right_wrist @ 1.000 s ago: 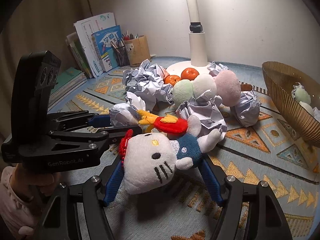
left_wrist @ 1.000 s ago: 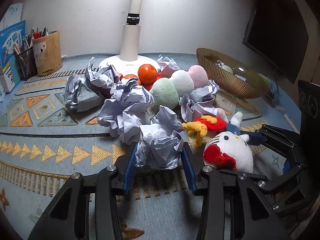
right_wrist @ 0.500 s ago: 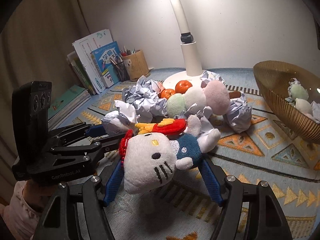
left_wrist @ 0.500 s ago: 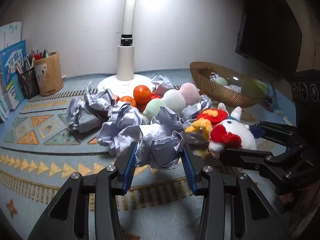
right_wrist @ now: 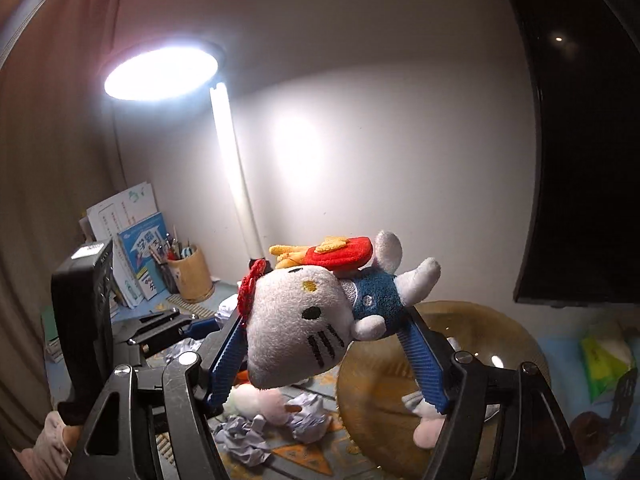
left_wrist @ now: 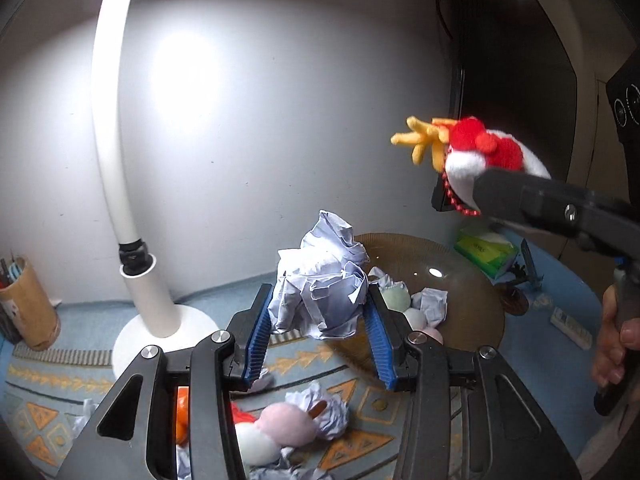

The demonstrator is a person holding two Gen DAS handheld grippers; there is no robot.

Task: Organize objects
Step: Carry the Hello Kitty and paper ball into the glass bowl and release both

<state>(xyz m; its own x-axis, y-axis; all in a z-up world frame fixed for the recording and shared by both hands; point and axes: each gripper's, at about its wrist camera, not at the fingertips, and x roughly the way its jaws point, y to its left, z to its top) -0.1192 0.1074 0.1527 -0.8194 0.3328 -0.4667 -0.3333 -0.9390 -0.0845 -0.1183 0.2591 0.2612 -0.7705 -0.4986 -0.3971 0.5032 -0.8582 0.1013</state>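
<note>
The crumpled paper ball (left_wrist: 320,280) sits pinched between the blue ribbed fingers (left_wrist: 256,340) of the left gripper (left_wrist: 316,336), held in the air at the centre of the left wrist view, above the bench and in front of the woven basket (left_wrist: 472,320). The right gripper (right_wrist: 328,364) has its fingers (right_wrist: 424,360) pressed on a white cat plush toy (right_wrist: 316,320) in a blue outfit with a red bow and a red and yellow hat, which lies sideways and lifted in mid-frame; its jaws are opening slightly, though the plush is between the pads and touching them. Outward from there, the basket at lower right of both views already holds a few things: a crumpled paper ball (left_wrist: 432,304), a pale green ball (left_wrist: 396,298) and a pinkish ball at its near rim, so some sorting looks done. I judge the work to be partway through, with both carried things not yet set down. Left on the patterned bench cloth (left_wrist: 536,360) at the bottom of the left view are a pink plush ball (left_wrist: 288,424), a white ball (left_wrist: 252,446), an orange (left_wrist: 182,412) largely hidden by the gripper, and more crumpled paper (left_wrist: 324,412). At far left a pen holder (left_wrist: 28,312) holds pens, beside the white desk lamp (left_wrist: 160,320); a green tissue pack (left_wrist: 486,248) lies beyond the basket.
</note>
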